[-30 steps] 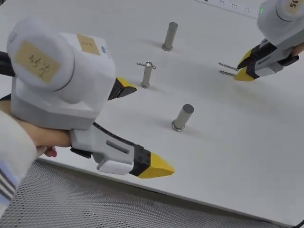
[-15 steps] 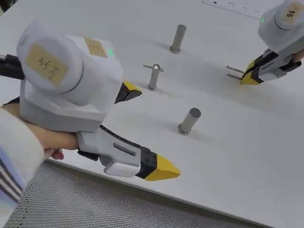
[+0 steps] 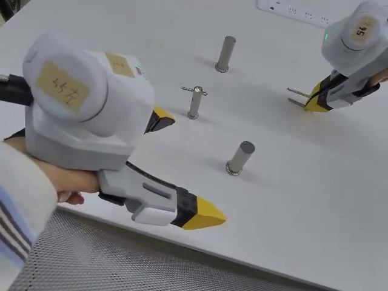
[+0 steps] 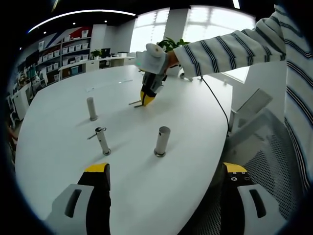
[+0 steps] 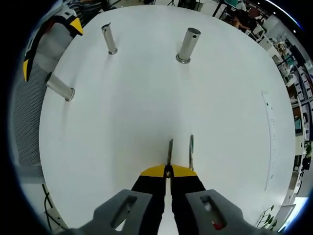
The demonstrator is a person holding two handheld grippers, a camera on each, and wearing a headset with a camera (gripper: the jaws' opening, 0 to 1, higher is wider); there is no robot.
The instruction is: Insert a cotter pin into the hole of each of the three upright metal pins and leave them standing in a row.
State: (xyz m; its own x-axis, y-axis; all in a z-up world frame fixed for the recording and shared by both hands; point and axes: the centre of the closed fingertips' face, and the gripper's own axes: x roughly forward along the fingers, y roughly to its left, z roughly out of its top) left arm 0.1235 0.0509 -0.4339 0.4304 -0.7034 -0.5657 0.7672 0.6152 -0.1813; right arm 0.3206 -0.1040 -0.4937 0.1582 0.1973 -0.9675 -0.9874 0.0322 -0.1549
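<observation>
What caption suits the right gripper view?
Right gripper clamps a cotter pin beside a spare pin; three upright metal pins beyond.

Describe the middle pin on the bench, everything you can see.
The middle pin is a slim grey metal cylinder with a wider flange at its base, standing upright on the white table. A cotter pin passes crosswise through it near the top, sticking out both sides. It stands apart between the far pin and the near pin, both bare.
</observation>
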